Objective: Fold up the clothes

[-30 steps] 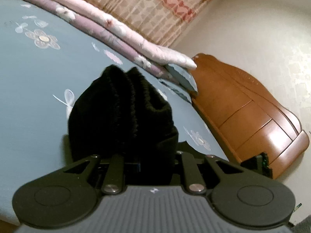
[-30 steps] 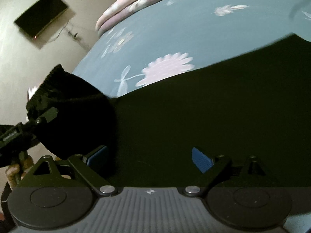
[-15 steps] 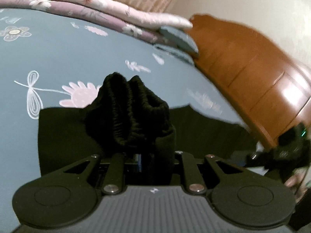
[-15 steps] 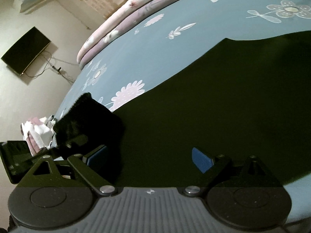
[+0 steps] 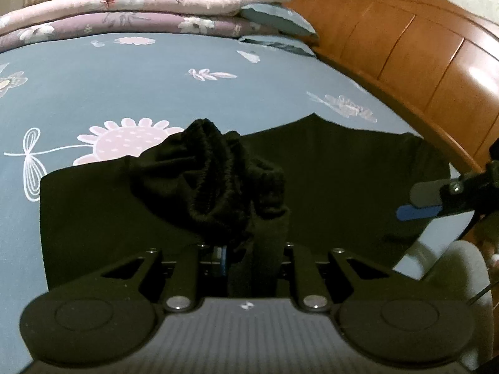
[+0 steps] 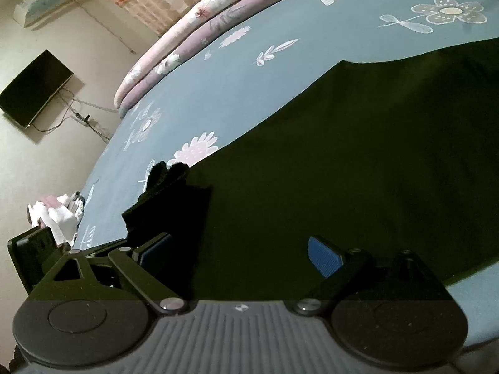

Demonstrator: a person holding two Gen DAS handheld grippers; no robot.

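One black garment (image 5: 327, 171) on one bed (image 5: 156, 71), two folded quilts (image 5: 140, 0) far, two tools (image 5: 246, 249).

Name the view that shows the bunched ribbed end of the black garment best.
The left wrist view: the bunched ribbed end sits centre frame, its ribbing plain, rising from the left hand-held gripper. The right wrist view shows only a small dark clump at the garment's left edge, ribbing barely readable.
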